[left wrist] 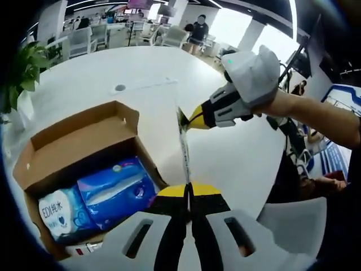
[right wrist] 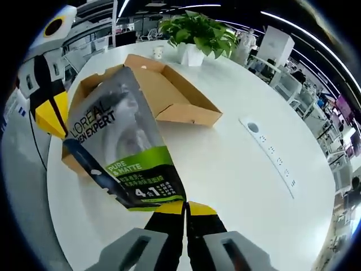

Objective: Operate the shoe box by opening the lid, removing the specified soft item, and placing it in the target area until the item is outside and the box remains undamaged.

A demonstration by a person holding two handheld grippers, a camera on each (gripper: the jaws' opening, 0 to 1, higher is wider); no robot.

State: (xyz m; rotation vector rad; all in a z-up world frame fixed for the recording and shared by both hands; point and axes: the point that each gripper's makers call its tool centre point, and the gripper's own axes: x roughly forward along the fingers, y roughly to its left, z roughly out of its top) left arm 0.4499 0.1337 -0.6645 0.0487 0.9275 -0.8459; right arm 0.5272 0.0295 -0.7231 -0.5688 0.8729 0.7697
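A flat soft pouch (right wrist: pixel 121 141), grey and green and printed "L'OREAL MEN EXPERT", hangs in the air over the white table. My right gripper (right wrist: pixel 186 206) is shut on its lower edge. My left gripper (right wrist: pixel 53 113) pinches its opposite side. In the left gripper view the pouch (left wrist: pixel 184 149) shows edge-on, stretched between my shut left gripper (left wrist: pixel 189 189) and my right gripper (left wrist: pixel 194 117) above it. The brown cardboard shoe box (left wrist: pixel 73 141) lies open to the left, flaps up. Inside it are a blue wipes pack (left wrist: pixel 115 189) and a white and blue pack (left wrist: pixel 56 212). Behind the pouch lies the box (right wrist: pixel 169 93).
The round white table (left wrist: pixel 141 73) carries a potted plant (right wrist: pixel 197 31), a small white cup (right wrist: pixel 158 52) and a white power strip (right wrist: pixel 271 155). A person's arm (left wrist: pixel 316 110) holds the right gripper. Another person (left wrist: pixel 198 31) stands far back among office chairs.
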